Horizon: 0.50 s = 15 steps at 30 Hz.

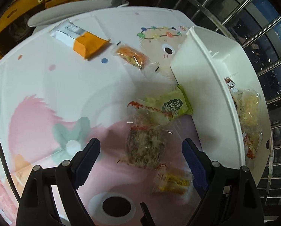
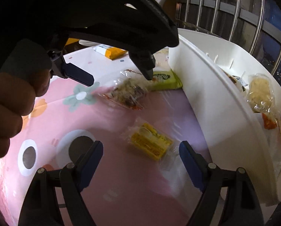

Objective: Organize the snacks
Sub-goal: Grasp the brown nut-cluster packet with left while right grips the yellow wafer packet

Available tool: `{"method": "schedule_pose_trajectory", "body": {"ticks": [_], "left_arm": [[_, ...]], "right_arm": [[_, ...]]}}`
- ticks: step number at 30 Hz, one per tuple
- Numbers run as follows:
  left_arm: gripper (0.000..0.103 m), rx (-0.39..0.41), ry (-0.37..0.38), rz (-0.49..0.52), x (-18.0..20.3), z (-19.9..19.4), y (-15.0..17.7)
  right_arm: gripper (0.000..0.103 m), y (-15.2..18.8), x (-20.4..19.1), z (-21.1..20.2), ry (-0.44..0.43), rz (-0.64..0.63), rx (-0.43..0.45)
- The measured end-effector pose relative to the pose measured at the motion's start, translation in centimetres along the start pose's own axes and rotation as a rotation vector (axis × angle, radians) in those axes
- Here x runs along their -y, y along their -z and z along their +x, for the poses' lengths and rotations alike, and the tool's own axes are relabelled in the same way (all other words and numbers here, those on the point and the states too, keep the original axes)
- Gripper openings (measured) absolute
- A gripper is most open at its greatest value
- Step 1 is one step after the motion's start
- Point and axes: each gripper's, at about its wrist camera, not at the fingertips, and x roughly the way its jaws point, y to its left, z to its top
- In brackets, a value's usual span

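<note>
Spread wide with nothing gripped, the left gripper (image 1: 141, 151) is seen over a clear-wrapped brown cake (image 1: 145, 147), which lies between its blue pads without being touched. Ahead of it, a green packet (image 1: 175, 105) is found against the white bin (image 1: 206, 101), and farther ahead an orange cake (image 1: 132, 56) and an orange-and-white box (image 1: 82, 39) are seen. The right gripper (image 2: 141, 154) is likewise held wide and empty, with a yellow packet (image 2: 151, 143) lying between and just ahead of its fingertips. To its right, wrapped snacks (image 2: 261, 92) are seen inside the bin. All is set on a pink patterned cloth (image 2: 121, 179).
</note>
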Motion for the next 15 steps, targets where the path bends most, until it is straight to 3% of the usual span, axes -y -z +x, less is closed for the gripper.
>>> {"method": "schedule_pose_trajectory", "body": {"ticks": [11, 15], "left_arm": [[0.087, -0.042, -0.008, -0.001, 0.5, 2.8, -0.5], [0.082, -0.044, -0.031, 0.014, 1.0, 3.1, -0.8]], "right_arm": [[0.082, 0.1, -0.1, 1.1, -0.012, -0.015, -0.008], [0.082, 0.3, -0.2, 1.0, -0.027, -0.031, -0.005]]}}
